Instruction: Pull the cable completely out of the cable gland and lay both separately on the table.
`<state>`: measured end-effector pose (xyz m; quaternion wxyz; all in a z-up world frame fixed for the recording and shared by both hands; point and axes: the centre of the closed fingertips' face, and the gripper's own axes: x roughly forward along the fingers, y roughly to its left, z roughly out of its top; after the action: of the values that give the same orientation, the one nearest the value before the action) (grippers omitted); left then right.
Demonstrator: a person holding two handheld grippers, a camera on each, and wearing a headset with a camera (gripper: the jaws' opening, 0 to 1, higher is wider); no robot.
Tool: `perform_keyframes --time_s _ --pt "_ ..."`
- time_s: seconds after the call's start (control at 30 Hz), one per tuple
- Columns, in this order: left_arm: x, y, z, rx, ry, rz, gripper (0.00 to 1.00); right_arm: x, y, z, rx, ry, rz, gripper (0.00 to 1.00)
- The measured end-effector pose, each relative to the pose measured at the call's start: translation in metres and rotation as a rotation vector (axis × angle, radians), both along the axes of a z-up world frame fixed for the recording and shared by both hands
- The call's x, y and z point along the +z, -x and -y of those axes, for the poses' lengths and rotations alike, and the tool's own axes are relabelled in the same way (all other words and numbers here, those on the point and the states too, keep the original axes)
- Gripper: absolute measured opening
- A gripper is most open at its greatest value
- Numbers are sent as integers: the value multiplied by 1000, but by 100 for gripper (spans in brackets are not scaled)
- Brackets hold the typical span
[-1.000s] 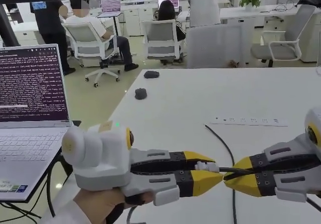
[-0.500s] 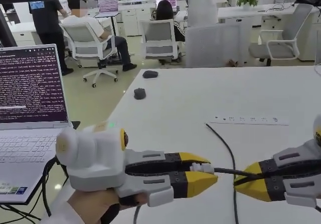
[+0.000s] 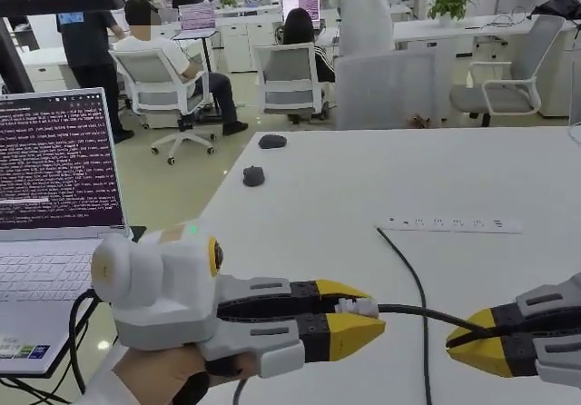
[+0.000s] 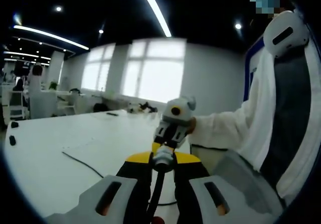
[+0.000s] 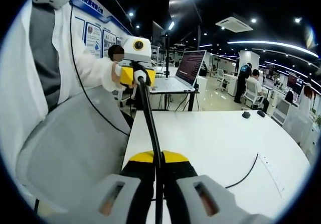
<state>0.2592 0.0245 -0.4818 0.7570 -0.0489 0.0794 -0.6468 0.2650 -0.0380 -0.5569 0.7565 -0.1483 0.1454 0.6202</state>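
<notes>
So the left gripper [image 3: 368, 313] has its yellow fingers [image 3: 349, 331] clamped on the small pale-grey plastic cable gland [image 3: 356, 306], up off the white desk [image 3: 363, 178]. At its 3 o'clock, the right gripper [image 3: 459, 334] pinches the thin black cable [image 3: 413, 311] tight. I'd pull straight toward 3 o'clock, in line with the gland, no twisting.

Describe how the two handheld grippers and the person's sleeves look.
The left gripper and right gripper match: pale grey shells with dark oblong slots, black segmented middles and tapering yellow jaw tips. The sleeve is white and long.
</notes>
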Motion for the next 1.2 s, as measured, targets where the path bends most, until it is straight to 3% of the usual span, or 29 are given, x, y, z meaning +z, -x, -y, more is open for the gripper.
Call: perform_keyframes --time_s 0.33,0.43,0.57,0.63,0.8,0.87,1.07,1.2 --pt "2 -1 -2 12 12 -8 16 -2 1 -2 -15 -9 -8 3" --pt "3 -3 -3 16 16 -7 16 1 1 -3 -7 -27 27 4" --pt "5 -7 -4 23 28 -5 16 19 -2 -7 -31 -108 29 9" --pt "5 -9 -3 21 34 -16 16 36 -1 -13 -30 -181 38 16" --pt "4 -9 1 12 31 -15 16 63 -8 -19 -57 -254 60 33" --pt "3 -9 3 8 27 -19 16 71 -11 -23 -68 -271 36 39" --pt "6 -8 8 -7 14 -8 16 82 -4 -47 -9 -275 59 47" --pt "8 -8 8 -1 1 10 16 77 -1 -59 32 -238 70 40"
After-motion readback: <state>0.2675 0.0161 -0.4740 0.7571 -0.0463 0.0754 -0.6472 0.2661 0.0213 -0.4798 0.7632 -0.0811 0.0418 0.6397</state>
